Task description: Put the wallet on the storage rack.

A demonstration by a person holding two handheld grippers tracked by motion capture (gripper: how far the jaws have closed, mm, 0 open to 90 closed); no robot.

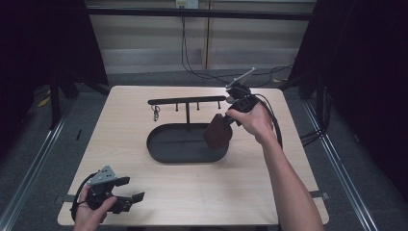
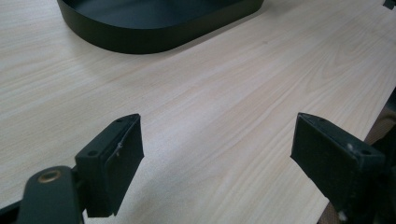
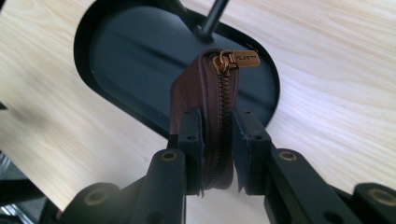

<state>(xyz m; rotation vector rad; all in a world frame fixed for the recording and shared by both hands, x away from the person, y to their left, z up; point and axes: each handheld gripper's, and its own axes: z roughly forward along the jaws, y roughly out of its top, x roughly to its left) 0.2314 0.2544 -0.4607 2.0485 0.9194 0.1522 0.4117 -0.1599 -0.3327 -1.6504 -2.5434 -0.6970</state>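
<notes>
Two risks: right gripper (image 3: 218, 154) jaws pinch brown zip pouch (image 3: 205, 93) edge-on above tray (image 1: 163, 149); could slip, miss. Left gripper (image 2: 217, 158) jaws spread, idle.

Wallet (image 3: 205, 88): dark brown, zip teeth darker, zip pull (image 3: 240, 58) brassy gold. Tray (image 1: 166, 149): matte black, oval. Rack (image 1: 185, 101) above tray: black bar and post, small metallic piece hanging at left end. Bench (image 1: 192, 192): pale wood with fine light-brown grain lines. Right gripper (image 3: 217, 140): black, brass-coloured rivets. Left gripper (image 2: 217, 158): black, one brass-coloured rivet; grey plate on top in high view. Floor: grey. Back wall: beige panels, black cables.
</notes>
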